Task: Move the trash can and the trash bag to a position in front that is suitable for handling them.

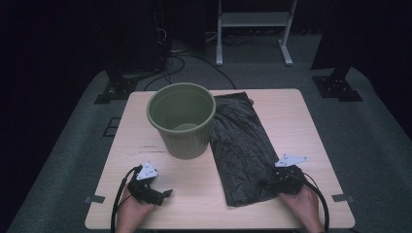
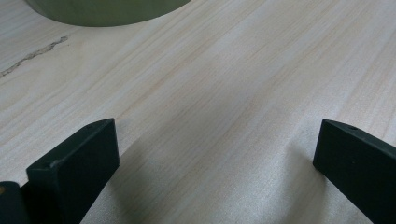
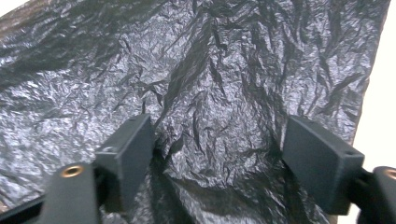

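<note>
Black plastic bag point(image 1: 240, 150), laid flat from the table's point(image 1: 291, 116) far edge toward its near right corner; its near end is straddled by the right gripper point(image 3: 217, 154), jaws parted and unpressed. Left gripper point(image 2: 215, 154) is held wide over bare wood near the green bin point(image 1: 182, 119).

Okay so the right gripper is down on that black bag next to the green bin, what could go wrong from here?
1. The right gripper stands on the crinkled black bag with a loose fold bunched between its jaws; it may pinch both layers or slip off the thin plastic.
2. The bag lies against the green bin, so pulling it might nudge or tip the bin.
3. The left gripper rests open over bare table, steadying nothing.
</note>
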